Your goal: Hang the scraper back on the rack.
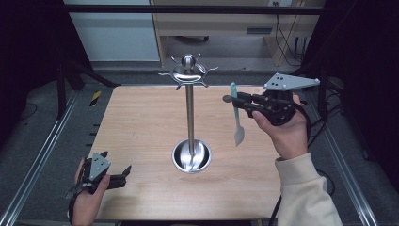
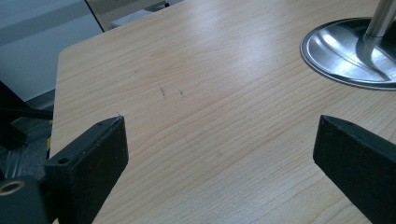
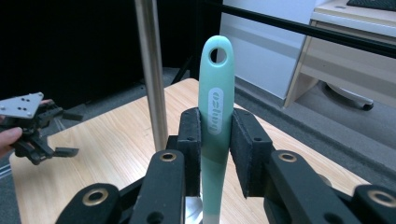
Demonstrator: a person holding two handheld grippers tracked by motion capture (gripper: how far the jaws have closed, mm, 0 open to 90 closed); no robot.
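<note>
Holding one spatula (image 3: 216,116) — right gripper (image 3: 215,140); one stand (image 1: 189,113).

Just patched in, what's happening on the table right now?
A person works two handheld grippers at a wooden table. The right gripper is shut on a teal-handled spatula, held upright above the table beside the steel hook stand, blade hanging down. The hole in the handle's top end is free; the spatula is not on any hook yet. The left gripper rests open near the table's near left corner, holding nothing.
</note>
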